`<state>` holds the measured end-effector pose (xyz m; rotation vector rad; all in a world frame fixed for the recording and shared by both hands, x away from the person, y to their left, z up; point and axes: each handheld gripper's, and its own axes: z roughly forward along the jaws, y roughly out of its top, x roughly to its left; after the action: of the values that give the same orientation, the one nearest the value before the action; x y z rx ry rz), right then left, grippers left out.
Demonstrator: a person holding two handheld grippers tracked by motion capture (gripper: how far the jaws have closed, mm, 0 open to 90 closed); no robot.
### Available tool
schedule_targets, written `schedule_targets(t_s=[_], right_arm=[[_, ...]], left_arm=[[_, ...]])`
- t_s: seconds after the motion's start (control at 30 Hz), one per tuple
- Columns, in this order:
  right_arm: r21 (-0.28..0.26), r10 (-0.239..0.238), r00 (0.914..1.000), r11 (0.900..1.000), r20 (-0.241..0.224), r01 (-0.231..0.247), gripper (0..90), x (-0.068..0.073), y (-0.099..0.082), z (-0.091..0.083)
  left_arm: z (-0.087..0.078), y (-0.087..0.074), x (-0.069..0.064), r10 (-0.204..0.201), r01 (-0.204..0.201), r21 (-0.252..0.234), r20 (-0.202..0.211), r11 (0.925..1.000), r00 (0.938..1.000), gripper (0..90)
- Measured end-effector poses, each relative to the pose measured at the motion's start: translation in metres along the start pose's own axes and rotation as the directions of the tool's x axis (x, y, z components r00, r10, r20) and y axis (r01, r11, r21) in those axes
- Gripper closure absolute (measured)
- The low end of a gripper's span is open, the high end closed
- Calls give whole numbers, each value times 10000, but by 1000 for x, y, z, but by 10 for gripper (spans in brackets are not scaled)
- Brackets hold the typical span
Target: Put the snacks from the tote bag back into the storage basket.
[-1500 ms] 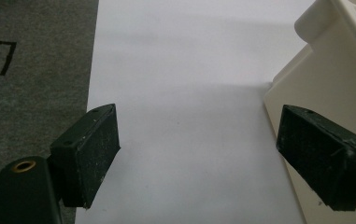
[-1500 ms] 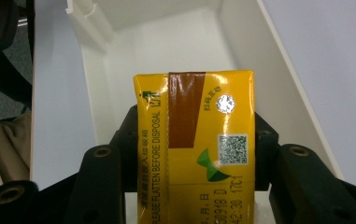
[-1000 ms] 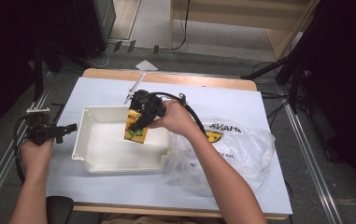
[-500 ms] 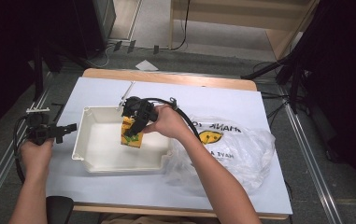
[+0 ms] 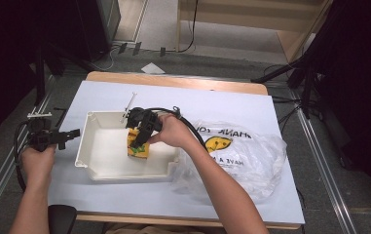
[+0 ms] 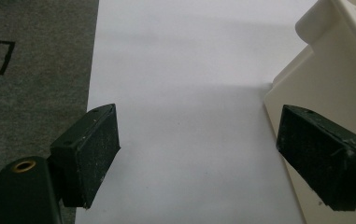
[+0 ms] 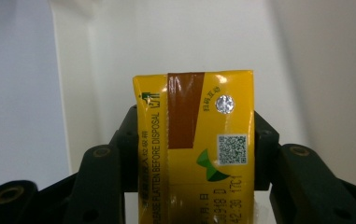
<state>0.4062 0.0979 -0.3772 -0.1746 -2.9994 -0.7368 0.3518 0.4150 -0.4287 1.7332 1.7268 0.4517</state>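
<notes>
Yellow cardboard drink carton (image 7: 194, 144) clenched in my right gripper (image 5: 141, 134), low inside white plastic tray (image 5: 93, 168), frame centre; release remains. Left gripper (image 6: 199, 158) agape, idle.

**Setting: recording lab, not a home**

I am working at a table (image 5: 183, 97) covered with a white sheet, standing on grey carpet (image 5: 161, 29). Dark curtains (image 5: 363, 73) are hanging along both sides, black stands (image 5: 305, 78) and cables (image 5: 190, 29) are crowding the floor, and metal rails (image 5: 319, 146) are flanking the table. A tape mark (image 6: 2, 56) is showing on the carpet.
</notes>
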Motion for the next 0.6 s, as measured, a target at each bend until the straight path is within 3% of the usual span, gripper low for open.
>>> schedule_targets(t_s=[0.13,0.27,0.6], right_arm=[[28,28,10000,10000,2,-28,540,1,1,1],[14,-251,9997,9997,25,251,538,4,3,4],[33,-92,9999,10000,-72,92,522,5,4,6]], left_arm=[[0,0,0,6,-6,4,7,10000,10000,142],[0,0,0,7,-7,9,11,10000,10000,141],[1,0,0,19,-19,29,0,10000,10000,142]])
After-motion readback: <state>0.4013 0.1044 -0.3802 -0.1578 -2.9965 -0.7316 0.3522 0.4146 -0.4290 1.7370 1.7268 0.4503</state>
